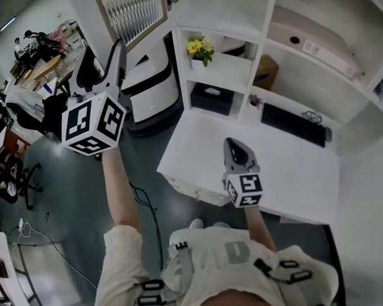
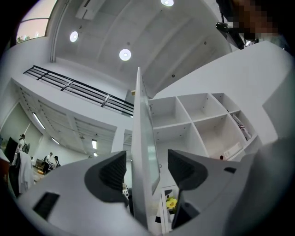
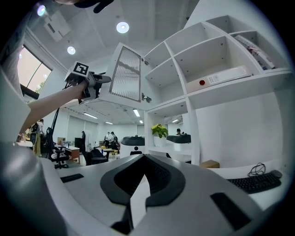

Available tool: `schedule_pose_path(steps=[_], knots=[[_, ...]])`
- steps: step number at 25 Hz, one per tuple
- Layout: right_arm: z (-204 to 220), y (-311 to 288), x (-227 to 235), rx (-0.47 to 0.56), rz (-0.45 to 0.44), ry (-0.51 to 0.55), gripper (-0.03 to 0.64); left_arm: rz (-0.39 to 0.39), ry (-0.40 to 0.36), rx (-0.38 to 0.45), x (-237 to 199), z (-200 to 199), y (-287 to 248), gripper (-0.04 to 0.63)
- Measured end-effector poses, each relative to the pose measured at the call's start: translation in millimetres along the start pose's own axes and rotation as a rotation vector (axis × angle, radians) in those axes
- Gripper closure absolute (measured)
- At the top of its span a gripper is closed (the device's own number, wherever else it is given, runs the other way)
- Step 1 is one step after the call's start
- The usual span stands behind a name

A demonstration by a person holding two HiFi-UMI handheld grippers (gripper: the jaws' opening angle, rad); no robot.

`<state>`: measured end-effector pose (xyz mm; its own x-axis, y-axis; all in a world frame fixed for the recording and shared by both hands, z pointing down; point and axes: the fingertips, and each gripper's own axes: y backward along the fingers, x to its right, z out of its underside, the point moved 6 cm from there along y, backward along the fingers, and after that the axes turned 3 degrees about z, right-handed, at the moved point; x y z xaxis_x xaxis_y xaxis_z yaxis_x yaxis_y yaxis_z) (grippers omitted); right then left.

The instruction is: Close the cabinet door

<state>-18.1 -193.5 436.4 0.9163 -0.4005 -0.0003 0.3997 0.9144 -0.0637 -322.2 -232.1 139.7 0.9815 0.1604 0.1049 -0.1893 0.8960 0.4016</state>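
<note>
In the head view's upper left, the left gripper (image 2: 146, 171) holds its jaws apart astride the edge of the open cabinet door (image 2: 142, 138). The right gripper (image 3: 143, 180), jaws closed and empty, hangs mid-frame over the tabletop (image 1: 287, 173), near a keyboard (image 1: 295, 124) and shelved yellow flowers (image 1: 199, 47).

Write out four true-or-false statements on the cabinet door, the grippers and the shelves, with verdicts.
1. The cabinet door stands open. True.
2. The left gripper is shut tight. False: its jaws are apart, with the door's edge between them.
3. The right gripper holds the keyboard. False: its jaws are together on nothing, and the keyboard lies on the desk.
4. Yellow flowers stand in a shelf compartment. True.
</note>
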Motion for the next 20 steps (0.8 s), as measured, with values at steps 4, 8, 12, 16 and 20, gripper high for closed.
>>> schedule_pose_path(steps=[4,8,12,16,20], knots=[[-1,0,3,0.002,0.001,-0.001,0.614,0.018,-0.008,0.020,4,-17,-8,0.330],[0,0,6,0.000,-0.002,-0.002,0.614,0.012,-0.004,0.026,5,-22,-9,0.330],[3,0,7,-0.006,-0.004,-0.005,0.614,0.008,0.006,0.024,6,-22,-9,0.331],[3,-5,5,-0.010,-0.015,-0.001,0.612,0.022,0.028,0.017,3,-23,-10,0.347],[3,-6,3,-0.013,-0.022,0.001,0.614,0.017,0.029,0.016,3,-24,-6,0.416]])
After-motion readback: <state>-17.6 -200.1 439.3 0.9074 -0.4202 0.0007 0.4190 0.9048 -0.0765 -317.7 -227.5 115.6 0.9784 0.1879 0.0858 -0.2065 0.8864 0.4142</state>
